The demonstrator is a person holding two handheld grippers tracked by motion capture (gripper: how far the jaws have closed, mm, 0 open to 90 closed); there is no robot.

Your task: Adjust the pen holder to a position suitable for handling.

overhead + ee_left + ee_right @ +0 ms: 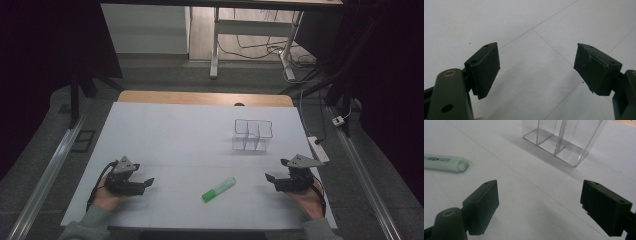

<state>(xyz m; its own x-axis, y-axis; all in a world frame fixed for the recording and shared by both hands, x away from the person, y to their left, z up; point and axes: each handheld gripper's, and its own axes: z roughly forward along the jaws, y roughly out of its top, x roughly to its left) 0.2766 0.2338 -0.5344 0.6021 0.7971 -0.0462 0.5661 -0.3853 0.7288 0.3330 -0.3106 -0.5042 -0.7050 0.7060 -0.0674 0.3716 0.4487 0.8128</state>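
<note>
Item: 1 green highlighter [218, 189], near centre; looked light, stiff, smooth; best gripped mid-barrel. Left gripper [148, 182] and right gripper [269, 178] were wide open, empty.

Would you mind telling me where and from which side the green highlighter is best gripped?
Probably across the middle of the green highlighter's barrel, coming down from above. It lies flat on the table, slanted, so the jaws should straddle its narrow width. The open right hand-held gripper sits nearer its paler end.
</note>
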